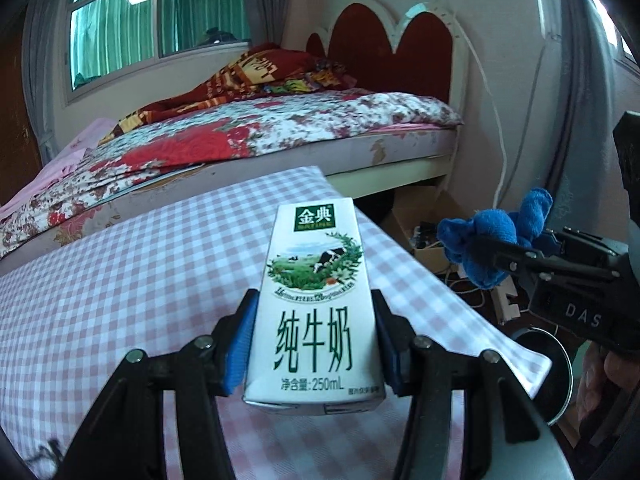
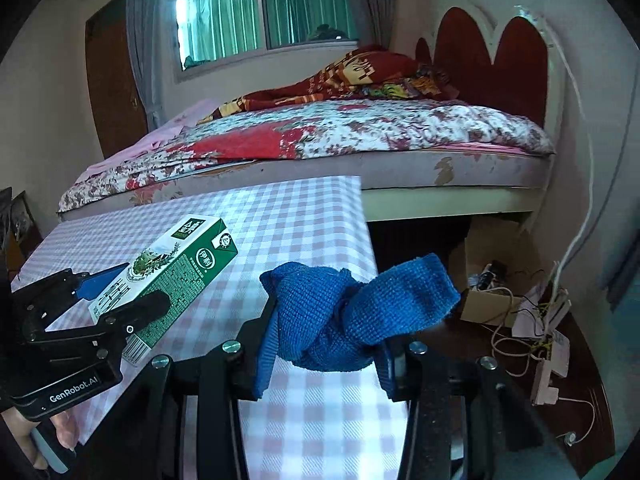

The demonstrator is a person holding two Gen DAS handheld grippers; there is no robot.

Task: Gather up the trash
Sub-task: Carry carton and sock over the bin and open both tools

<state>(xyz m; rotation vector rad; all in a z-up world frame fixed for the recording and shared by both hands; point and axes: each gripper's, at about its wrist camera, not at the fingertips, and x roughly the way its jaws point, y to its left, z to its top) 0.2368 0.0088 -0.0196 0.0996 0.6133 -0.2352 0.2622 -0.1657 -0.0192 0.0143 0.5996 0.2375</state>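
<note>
The left gripper has its jaws clamped on the long sides of a white milk carton, held lifted above the pink-checked counter near its right edge. The right gripper has its jaws closed on a knotted blue cloth, held over the counter's right edge. In the right wrist view the carton tilts, its green side facing the camera. Beyond the counter's far edge stands a bed with a floral cover.
</note>
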